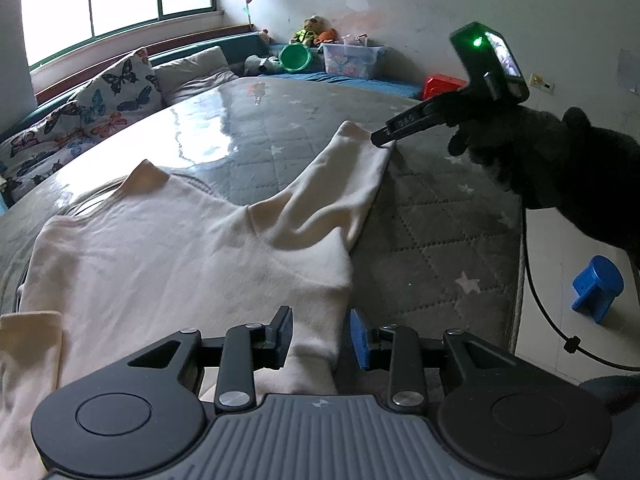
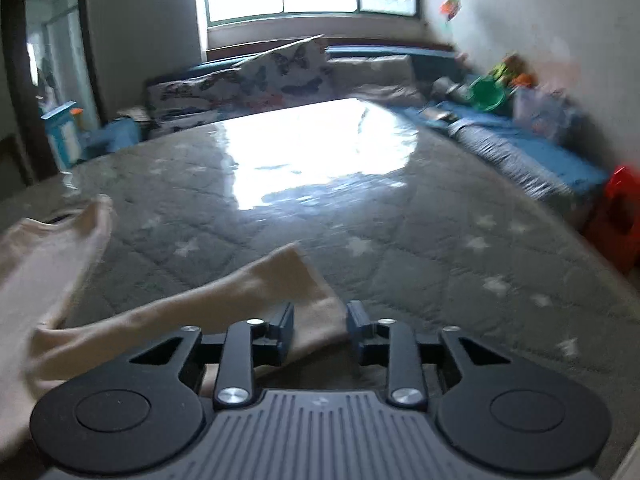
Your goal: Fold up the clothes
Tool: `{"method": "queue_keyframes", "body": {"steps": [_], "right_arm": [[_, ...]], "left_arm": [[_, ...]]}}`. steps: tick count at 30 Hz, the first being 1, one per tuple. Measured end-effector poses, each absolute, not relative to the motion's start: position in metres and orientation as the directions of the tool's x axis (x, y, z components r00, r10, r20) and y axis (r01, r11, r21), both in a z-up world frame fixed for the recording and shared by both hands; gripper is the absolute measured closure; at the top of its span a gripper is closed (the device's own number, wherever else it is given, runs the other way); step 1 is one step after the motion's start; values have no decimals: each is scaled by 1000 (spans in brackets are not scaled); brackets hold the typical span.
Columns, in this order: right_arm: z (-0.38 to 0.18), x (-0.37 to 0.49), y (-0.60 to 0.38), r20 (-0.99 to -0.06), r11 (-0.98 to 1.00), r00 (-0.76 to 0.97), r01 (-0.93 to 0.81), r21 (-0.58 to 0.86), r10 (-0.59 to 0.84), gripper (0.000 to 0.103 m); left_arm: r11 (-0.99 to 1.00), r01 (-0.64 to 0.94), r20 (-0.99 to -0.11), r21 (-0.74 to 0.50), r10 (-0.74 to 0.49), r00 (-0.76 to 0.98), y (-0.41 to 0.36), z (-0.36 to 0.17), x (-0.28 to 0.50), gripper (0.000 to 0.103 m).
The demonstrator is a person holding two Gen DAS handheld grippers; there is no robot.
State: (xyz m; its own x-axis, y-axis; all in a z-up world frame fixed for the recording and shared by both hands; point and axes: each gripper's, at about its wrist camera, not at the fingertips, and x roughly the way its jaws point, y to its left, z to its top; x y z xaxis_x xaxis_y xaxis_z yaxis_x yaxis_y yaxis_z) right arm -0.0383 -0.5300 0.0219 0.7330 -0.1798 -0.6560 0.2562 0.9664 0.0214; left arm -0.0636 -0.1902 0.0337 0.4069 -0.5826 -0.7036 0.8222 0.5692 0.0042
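A cream sweater [image 1: 160,248] lies spread flat on a grey quilted mattress [image 1: 440,208]. One sleeve [image 1: 352,168] stretches out to the upper right. My left gripper [image 1: 319,334] is over the sweater's lower right edge, open, with flat fabric lying between its fingers. My right gripper [image 1: 382,139], held by a black-gloved hand [image 1: 540,160], has its tips at the sleeve's cuff. In the right wrist view the right gripper [image 2: 320,326] is open, and the cuff end of the sleeve [image 2: 240,292] lies flat between its fingers. The pads do not press on it.
Butterfly-print pillows [image 1: 100,96] line the mattress's far side under the window. A green basin [image 1: 295,57], a clear storage box [image 1: 352,58] and a red stool [image 1: 442,84] stand by the wall. A blue stool [image 1: 598,288] and a black cable [image 1: 536,280] are at the mattress's right edge.
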Motion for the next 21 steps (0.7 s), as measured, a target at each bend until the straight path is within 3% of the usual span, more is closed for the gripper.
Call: {"method": "queue_keyframes", "body": {"steps": [6,8,12,21], "right_arm": [[29,-45,-514,-619,973,756,217,-74,-215,74],[34,-47,-495,-607,989,781,126,-78,-148,62],[33,-44,-453,-625,996,779,-80,-26,46,57],[18,-32,-438,-630,995,772,-101,-1,78,48]], "left_arm": [[530,848,-718,-1,-591,368,-201,29,-66,68],[516,857,-724,-5,-593,353,-204,29,-67,68],[509,861,-727,7,-588,354,-206,30,-68,65],[709,703,-646,53,-513,565,-140,61,-42,60]]}}
